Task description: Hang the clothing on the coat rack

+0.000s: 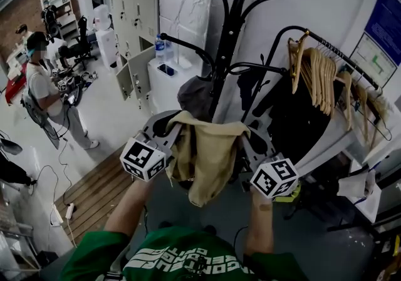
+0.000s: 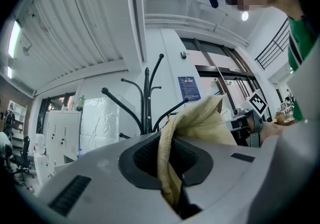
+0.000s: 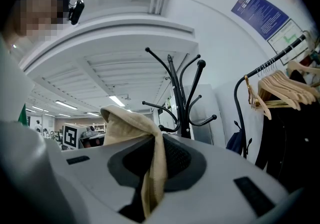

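Observation:
A beige garment (image 1: 210, 154) hangs stretched between my two grippers, just in front of the black coat rack (image 1: 230, 29). My left gripper (image 1: 164, 126) is shut on the garment's left top edge, and my right gripper (image 1: 249, 139) is shut on its right top edge. In the left gripper view the beige cloth (image 2: 200, 118) runs down into the shut jaws of the left gripper (image 2: 170, 168), with the rack's hooks (image 2: 146, 98) behind. In the right gripper view the cloth (image 3: 125, 123) is pinched in the right gripper (image 3: 150, 178), below the rack (image 3: 182, 103).
A grey item (image 1: 194, 95) hangs on a lower hook of the rack. To the right stands a clothes rail with wooden hangers (image 1: 316, 70) and dark garments (image 1: 294, 117). Lockers (image 1: 135, 17) and a white cabinet (image 1: 164, 79) stand behind. A person (image 1: 44, 86) stands far left.

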Available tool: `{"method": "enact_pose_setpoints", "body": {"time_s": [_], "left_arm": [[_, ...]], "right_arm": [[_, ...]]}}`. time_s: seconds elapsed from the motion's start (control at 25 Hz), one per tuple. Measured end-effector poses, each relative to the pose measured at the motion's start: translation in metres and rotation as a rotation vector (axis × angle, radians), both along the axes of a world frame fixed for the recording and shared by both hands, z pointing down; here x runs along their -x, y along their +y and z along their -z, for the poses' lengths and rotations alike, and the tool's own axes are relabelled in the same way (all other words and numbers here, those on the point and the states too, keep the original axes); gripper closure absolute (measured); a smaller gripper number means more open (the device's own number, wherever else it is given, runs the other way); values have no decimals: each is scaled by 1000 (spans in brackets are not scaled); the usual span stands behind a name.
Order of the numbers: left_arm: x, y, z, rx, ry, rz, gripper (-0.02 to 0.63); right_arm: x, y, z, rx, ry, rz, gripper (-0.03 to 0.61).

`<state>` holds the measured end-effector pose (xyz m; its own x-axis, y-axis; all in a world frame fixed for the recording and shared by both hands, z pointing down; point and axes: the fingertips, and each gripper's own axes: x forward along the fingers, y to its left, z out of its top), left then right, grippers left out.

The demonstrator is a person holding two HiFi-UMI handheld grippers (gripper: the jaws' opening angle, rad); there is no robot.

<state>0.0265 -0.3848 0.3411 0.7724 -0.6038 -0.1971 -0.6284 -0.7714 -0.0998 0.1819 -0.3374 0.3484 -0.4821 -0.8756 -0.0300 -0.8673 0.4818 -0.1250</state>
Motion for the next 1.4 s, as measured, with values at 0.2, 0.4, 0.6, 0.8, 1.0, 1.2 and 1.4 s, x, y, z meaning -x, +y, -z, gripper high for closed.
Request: {"method": "enact_pose_setpoints", "body": {"time_s": [0.2, 0.4, 0.6, 0.8, 1.0, 1.2, 1.4], "left_arm": [[1, -12, 15, -28, 12, 0, 594], [3, -31, 39, -71, 6, 7, 594], [4, -51, 68, -107, 33, 19, 594], [3, -72, 86, -121, 44, 28, 594], [-2, -100, 84, -102, 31, 33, 594], [-5, -126, 69, -35, 34, 30, 594], [-9, -152, 50, 52, 73, 26, 594]], "right_arm": [[0, -10, 15, -22, -1, 1, 528], [0, -25, 39, -48, -3, -13, 528], [3, -44, 69, -97, 15, -18, 528], [-2, -63, 85, -110, -3, -26, 528], [-8, -88, 82, -77, -39, -32, 528], [-16, -111, 64, -28, -60, -45, 528], [-27, -134, 46, 23, -70, -72, 528]]}}
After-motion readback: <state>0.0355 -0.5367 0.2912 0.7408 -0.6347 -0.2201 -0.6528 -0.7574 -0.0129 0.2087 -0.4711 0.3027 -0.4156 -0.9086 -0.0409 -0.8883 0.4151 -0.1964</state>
